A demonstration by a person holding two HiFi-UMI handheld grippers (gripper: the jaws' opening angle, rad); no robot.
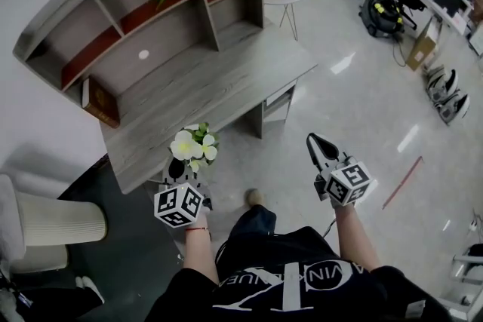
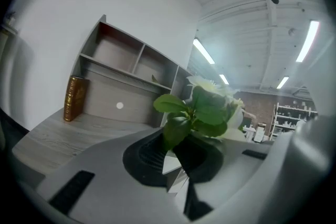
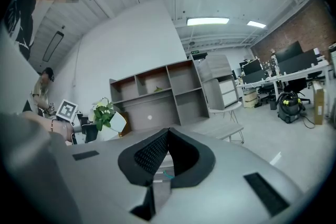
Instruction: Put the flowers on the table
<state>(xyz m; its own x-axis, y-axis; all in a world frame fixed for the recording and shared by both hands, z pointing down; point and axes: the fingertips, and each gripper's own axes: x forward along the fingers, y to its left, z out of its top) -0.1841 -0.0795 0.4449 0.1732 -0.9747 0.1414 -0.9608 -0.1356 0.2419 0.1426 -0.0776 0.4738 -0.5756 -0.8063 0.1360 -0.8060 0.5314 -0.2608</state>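
- Step in hand looks like the carry: the left claw [image 1: 185, 176] is clamped on the base of a small bunch of white flowers with green leaves [image 1: 194, 145], and nothing has been set down yet.
- In the left gripper view the bunch [image 2: 205, 110] sticks up right out of the left claw [image 2: 181, 136]. The dark pads are closed around the bottom of it, so the leaves and blooms sit above the jaws.
- From the head camera the flowers hang in the air about over the near front edge of the grey wood-grain table [image 1: 219, 72], not touching it.
- The right claw [image 1: 317, 145] is off to the side over the floor, well apart from the bunch. Its own view shows the tips pressed together with nothing between them [image 3: 168, 134].
- Next move, I'd guess: reach the left claw further in over the bare tabletop, lower until the base of the bunch rests on the wood, then let go.
- There's plenty of free surface. The brown hardback book [image 1: 98, 103] stands at the far left end against the shelf unit, well out of the way.
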